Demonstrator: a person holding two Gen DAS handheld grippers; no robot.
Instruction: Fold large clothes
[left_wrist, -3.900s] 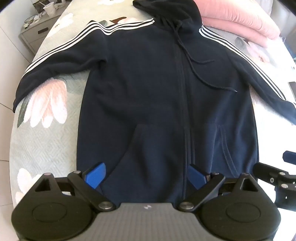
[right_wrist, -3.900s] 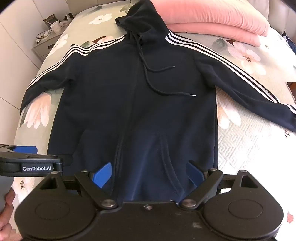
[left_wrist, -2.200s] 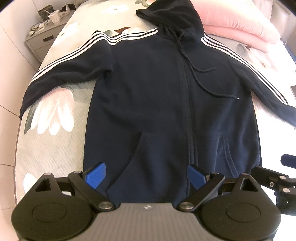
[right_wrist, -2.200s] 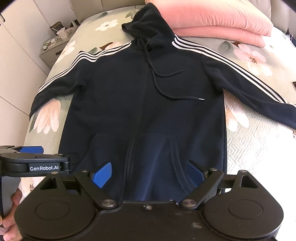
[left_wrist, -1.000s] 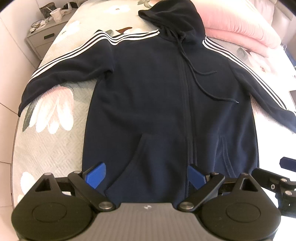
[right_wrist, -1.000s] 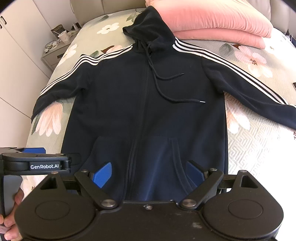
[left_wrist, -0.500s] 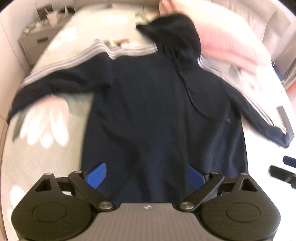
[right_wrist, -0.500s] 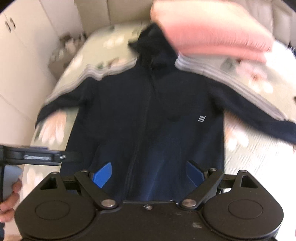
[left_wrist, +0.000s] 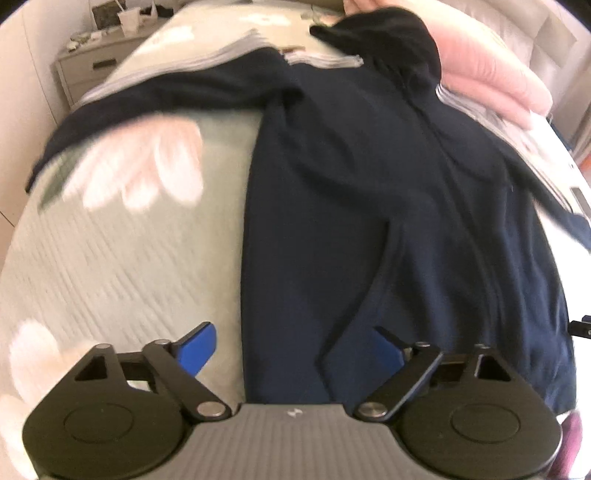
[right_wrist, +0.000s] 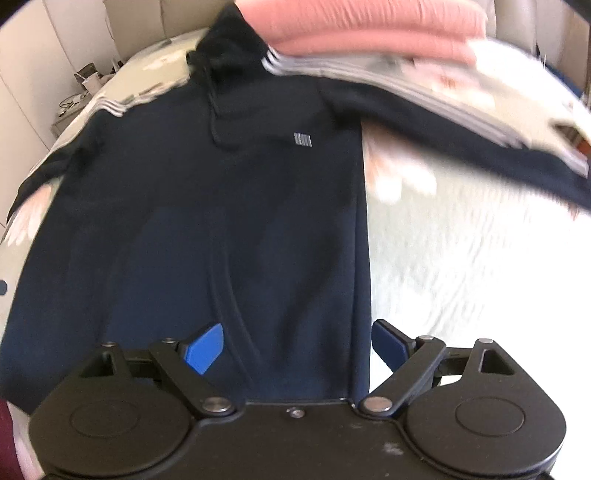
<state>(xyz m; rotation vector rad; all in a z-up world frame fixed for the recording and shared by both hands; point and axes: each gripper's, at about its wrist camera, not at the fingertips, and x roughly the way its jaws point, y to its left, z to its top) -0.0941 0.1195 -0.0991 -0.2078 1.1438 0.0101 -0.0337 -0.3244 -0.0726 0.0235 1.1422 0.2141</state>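
A dark navy zip hoodie (left_wrist: 369, 192) with white-striped sleeves lies flat, front up, on a floral bedspread (left_wrist: 122, 236); it also shows in the right wrist view (right_wrist: 221, 206). My left gripper (left_wrist: 291, 347) is open over the hoodie's bottom left corner, its jaws straddling the left side edge. My right gripper (right_wrist: 295, 345) is open over the bottom right corner, its jaws straddling the right side edge. Both views are motion-blurred. Neither gripper holds cloth.
Pink pillows (left_wrist: 491, 74) lie behind the hood (right_wrist: 229, 40) at the head of the bed. A nightstand (left_wrist: 88, 70) with clutter stands at the far left. The bedspread (right_wrist: 461, 266) lies bare to the right of the hoodie.
Both grippers have moved apart and down toward the hoodie's hem corners: the left one to the left side edge, the right one to the right side edge. Both stay open.
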